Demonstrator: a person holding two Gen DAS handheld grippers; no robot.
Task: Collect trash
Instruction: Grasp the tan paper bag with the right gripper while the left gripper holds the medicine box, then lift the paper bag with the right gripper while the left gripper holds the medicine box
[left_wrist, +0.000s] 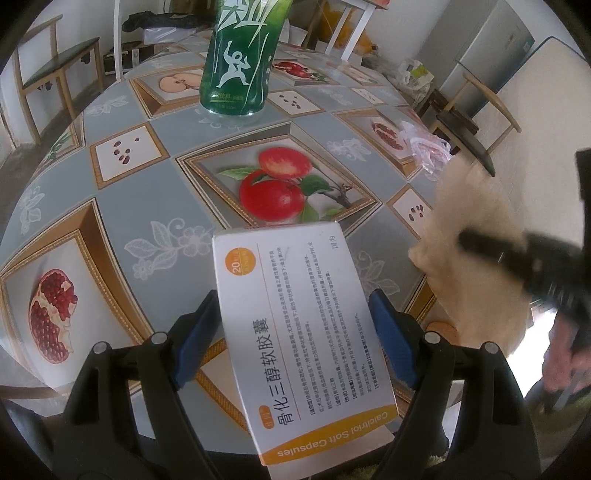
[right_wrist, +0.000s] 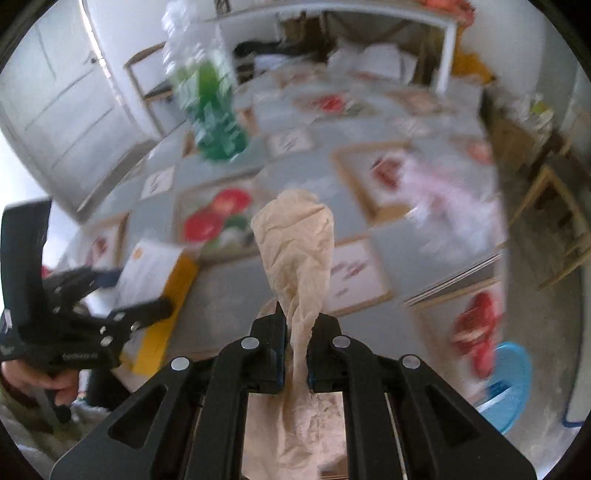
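A white and orange medicine box (left_wrist: 295, 332) sits tilted between the blue pads of my left gripper (left_wrist: 293, 299), which is shut on its long sides just above the table's near edge. In the right wrist view the same box (right_wrist: 151, 266) and left gripper (right_wrist: 136, 291) show at the left. My right gripper (right_wrist: 301, 321) is shut on a crumpled beige tissue (right_wrist: 295, 236), which hangs out both in front of and behind the jaws. From the left wrist view, the tissue (left_wrist: 476, 229) and the blurred right gripper (left_wrist: 517, 258) are at the right, off the table's corner.
A green plastic bottle (left_wrist: 240, 62) stands upright farther back on the fruit-patterned table (left_wrist: 122, 206). A crumpled pink-and-white plastic bag (left_wrist: 428, 147) lies near the table's right edge. A blue basket (right_wrist: 509, 384) stands on the floor at the right. Wooden chairs (left_wrist: 480, 107) flank the table.
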